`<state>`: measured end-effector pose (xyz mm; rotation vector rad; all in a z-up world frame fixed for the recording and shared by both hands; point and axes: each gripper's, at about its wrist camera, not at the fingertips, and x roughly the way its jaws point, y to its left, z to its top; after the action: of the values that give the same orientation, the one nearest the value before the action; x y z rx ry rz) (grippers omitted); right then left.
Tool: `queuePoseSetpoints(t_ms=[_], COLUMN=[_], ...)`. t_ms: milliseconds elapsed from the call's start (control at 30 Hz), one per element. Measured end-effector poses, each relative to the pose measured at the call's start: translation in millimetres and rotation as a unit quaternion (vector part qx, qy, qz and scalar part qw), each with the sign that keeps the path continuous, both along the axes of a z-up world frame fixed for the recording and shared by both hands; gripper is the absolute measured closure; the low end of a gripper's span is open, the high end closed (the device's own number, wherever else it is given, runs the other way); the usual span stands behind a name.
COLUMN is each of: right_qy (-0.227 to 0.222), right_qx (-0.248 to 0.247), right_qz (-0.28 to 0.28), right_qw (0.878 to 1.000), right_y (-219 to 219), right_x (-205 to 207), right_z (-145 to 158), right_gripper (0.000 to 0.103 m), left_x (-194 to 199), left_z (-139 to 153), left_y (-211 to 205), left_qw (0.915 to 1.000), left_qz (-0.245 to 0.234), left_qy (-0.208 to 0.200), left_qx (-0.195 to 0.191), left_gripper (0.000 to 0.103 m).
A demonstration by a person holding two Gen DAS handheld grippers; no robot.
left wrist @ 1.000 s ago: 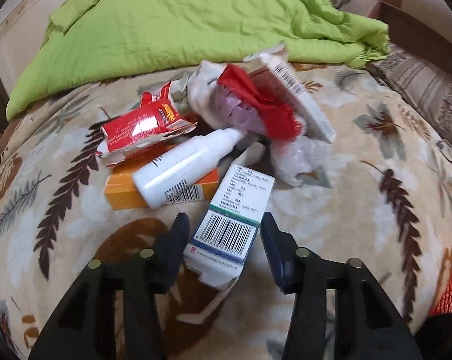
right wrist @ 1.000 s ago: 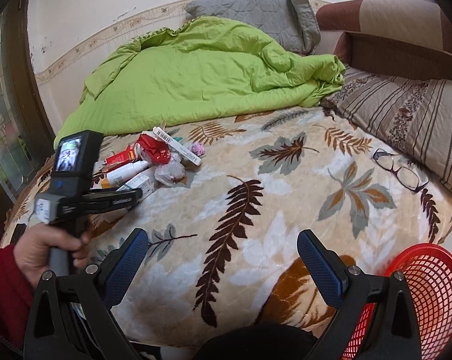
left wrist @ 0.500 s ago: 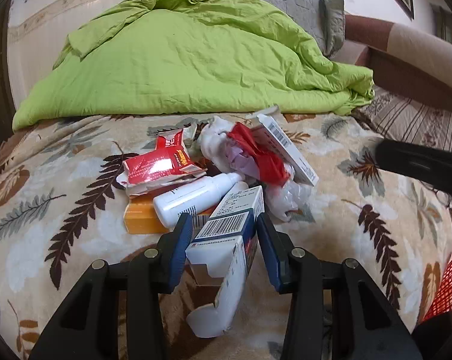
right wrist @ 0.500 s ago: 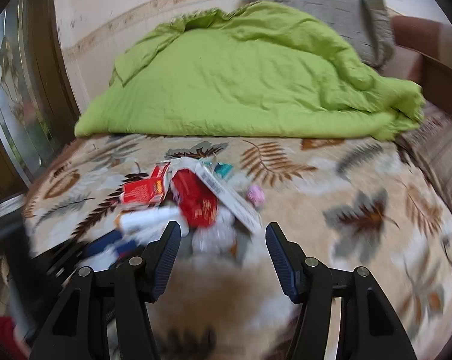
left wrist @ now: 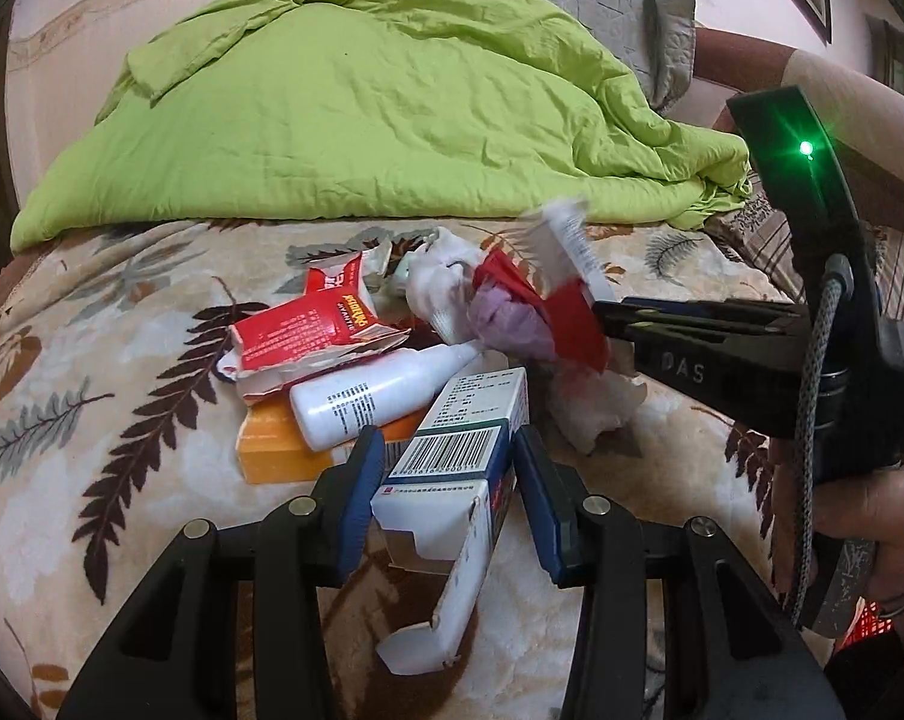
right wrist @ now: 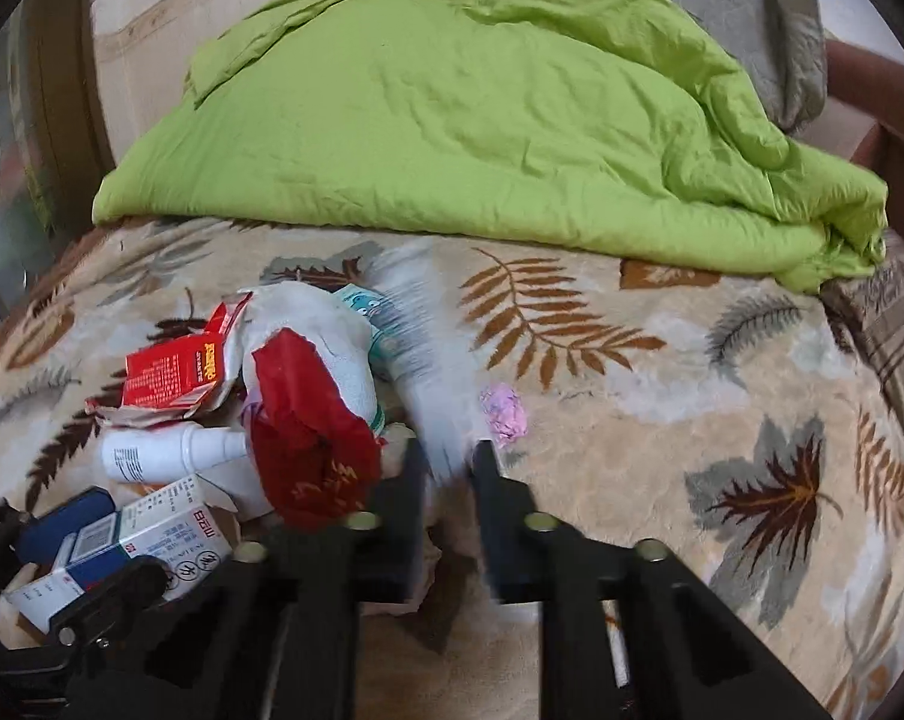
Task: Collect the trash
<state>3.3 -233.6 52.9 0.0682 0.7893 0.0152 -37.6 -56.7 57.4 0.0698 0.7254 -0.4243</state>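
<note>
The left gripper [left wrist: 449, 483] is clamped on a white-and-blue barcode carton [left wrist: 452, 468]; its open flap hangs toward the leaf-print blanket [left wrist: 122, 420], so the carton appears raised off the surface, probably for carrying to a bin. Just beyond it lie a white bottle [left wrist: 374, 393] resting on an orange box [left wrist: 272, 450], then a torn red carton [left wrist: 308, 330]. The right gripper [right wrist: 446, 468] has its jaws drawn close together around a long white box [right wrist: 416, 348], blurred by motion; a firm hold is likely but cannot be confirmed. A red wrapper [right wrist: 308, 438] lies just left of it, a pink scrap [right wrist: 502, 411] just right. The green quilt [right wrist: 452, 102] lies farthest back.
</note>
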Motion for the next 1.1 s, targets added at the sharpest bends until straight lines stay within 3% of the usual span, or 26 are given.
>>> queuePoseSetpoints(t_ms=[200,500,533,567,600,633,667,733,867,933,1000,1100], right_qy=[-0.033,-0.025,-0.019,-0.016,-0.016,-0.019,-0.027,-0.035,0.012,0.032,0.048,0.046], right_qx=[0.037,0.08,0.096,0.103,0.092,0.075,0.063,0.059,0.079,0.044,0.02,0.035], right_qz=[-0.019,-0.014,-0.008,0.001,0.007,0.009,0.007,0.012,0.017,0.017,0.027,0.02], right_qw=[0.999,0.996,0.995,0.995,0.996,0.997,0.998,0.998,0.997,0.998,0.998,0.998], right_y=[-12.3,-9.9,-9.9,-6.6,-1.4,4.8,9.8,14.8,24.5,33.2,35.6,22.5], right_x=[-22.6,-69.9,-71.1,-71.4,-71.7,-70.5,-69.4,-63.9,-31.9,-17.6,-9.1,-14.9], right_z=[16.4,24.2,22.1,20.8,19.7,19.4,19.8,18.6,-4.1,-15.6,-25.8,-23.3], right_gripper=[0.102,0.098,0.092,0.068,0.033,0.023,0.02,0.02,0.024,0.031,0.068,0.072], left_x=[-5.5,-29.3,-35.4,-40.2,-47.4,-54.3,-60.7,-66.9,-61.7,-56.9,-50.9,-43.3], left_z=[0.8,7.7,9.0,9.7,10.6,10.8,10.2,8.1,4.8,1.0,-2.4,-4.6], left_y=[-3.1,13.7,16.7,18.3,20.8,23.1,25.2,27.0,28.1,29.9,32.8,38.0], left_qw=[0.9999,0.9997,0.9997,0.9997,0.9997,0.9998,0.9998,0.9999,0.9999,0.9998,0.9996,0.999], left_qz=[-0.01,0.004,0.007,0.01,0.012,0.012,0.014,0.01,0.015,0.019,0.024,0.028], left_qy=[-0.006,0.009,0.012,0.012,0.011,0.009,0.007,0.005,0.006,0.011,0.017,0.031], left_qx=[-0.003,-0.022,-0.021,-0.019,-0.017,-0.014,-0.011,-0.003,0.001,0.002,0.002,-0.017], left_gripper=[0.06,0.061,0.061,0.06,0.061,0.06,0.06,0.06,0.06,0.06,0.06,0.06])
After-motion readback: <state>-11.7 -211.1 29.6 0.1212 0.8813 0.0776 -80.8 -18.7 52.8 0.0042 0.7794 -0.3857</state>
